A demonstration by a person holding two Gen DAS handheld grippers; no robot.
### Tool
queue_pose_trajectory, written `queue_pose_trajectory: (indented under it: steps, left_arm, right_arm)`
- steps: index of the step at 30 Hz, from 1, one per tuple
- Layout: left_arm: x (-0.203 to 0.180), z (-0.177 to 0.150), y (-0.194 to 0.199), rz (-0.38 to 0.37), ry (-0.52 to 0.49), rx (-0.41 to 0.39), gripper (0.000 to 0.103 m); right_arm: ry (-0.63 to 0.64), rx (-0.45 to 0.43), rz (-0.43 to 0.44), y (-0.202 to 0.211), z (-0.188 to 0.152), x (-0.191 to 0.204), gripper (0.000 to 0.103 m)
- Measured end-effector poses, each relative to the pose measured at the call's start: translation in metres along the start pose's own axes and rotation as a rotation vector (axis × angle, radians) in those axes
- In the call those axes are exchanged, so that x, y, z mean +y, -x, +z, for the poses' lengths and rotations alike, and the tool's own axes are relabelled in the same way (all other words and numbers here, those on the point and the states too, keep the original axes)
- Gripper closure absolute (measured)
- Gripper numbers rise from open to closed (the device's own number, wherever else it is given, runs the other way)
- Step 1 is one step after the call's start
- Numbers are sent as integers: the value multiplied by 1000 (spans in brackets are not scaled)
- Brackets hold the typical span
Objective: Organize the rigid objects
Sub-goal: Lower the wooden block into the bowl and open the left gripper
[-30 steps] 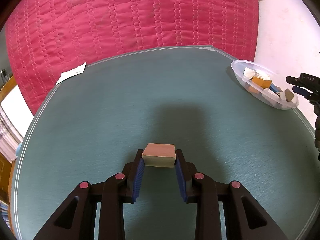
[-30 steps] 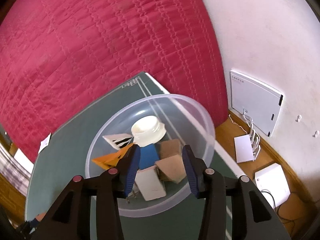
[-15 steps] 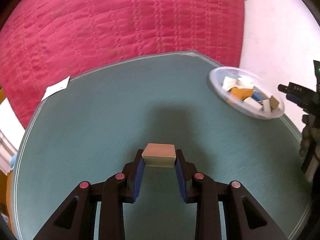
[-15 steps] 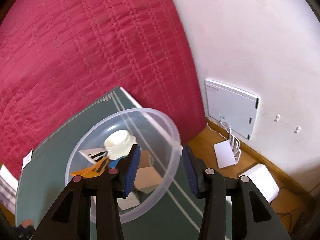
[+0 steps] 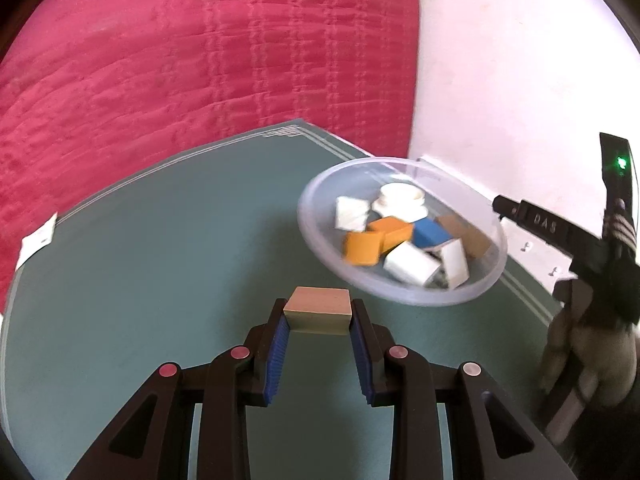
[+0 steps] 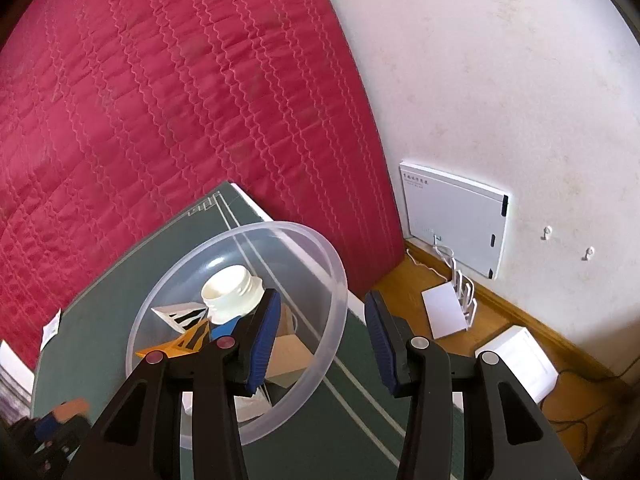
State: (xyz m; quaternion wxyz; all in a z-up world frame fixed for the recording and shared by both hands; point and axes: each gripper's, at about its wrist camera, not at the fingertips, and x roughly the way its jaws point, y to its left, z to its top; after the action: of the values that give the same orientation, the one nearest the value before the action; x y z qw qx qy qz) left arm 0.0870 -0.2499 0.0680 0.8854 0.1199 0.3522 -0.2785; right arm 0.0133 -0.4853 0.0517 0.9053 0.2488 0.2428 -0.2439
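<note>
Left gripper (image 5: 318,320) clamped on a tan wooden block (image 5: 318,309), blue pads pressed against both side faces, block held clear of the green bench (image 5: 160,280) at lower centre of the left wrist view.

Clear plastic bowl (image 5: 316,196) sits right of centre in that view, just past the block and up-right of it, near the bench's far right corner. It looks tilted, but motion blur makes that unclear. Contents: white bottle cap (image 5: 401,197) at the back, two orange blocks (image 5: 378,239), a blue block (image 5: 431,233), several white blocks (image 5: 412,268), a brown block (image 5: 466,232).

Right gripper (image 6: 320,340) holds nothing, jaws partly apart. In the right wrist view its left pad overlaps the bowl's right side, right pad outside the rim (image 6: 336,280) over the bench edge and wooden floor (image 6: 500,320). Can't tell if the left pad touches the rim.

Right edge of the left view: right gripper body and the person's hand (image 5: 588,344) on its grip.

Red quilted cover (image 5: 200,60) fills the background; small paper slip (image 5: 38,242) at the bench's left edge.
</note>
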Motion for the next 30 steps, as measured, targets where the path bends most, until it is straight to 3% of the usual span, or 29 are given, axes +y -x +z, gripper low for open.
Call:
queue_pose_trajectory:
  steps: [13, 30]
  left_arm:
    - [-50, 27, -46, -71, -71, 42, 71]
    - [-47, 27, -68, -67, -57, 51, 71]
  right_arm:
    - [2, 8, 26, 0, 0, 4, 57]
    - [18, 8, 28, 2, -2, 7, 57]
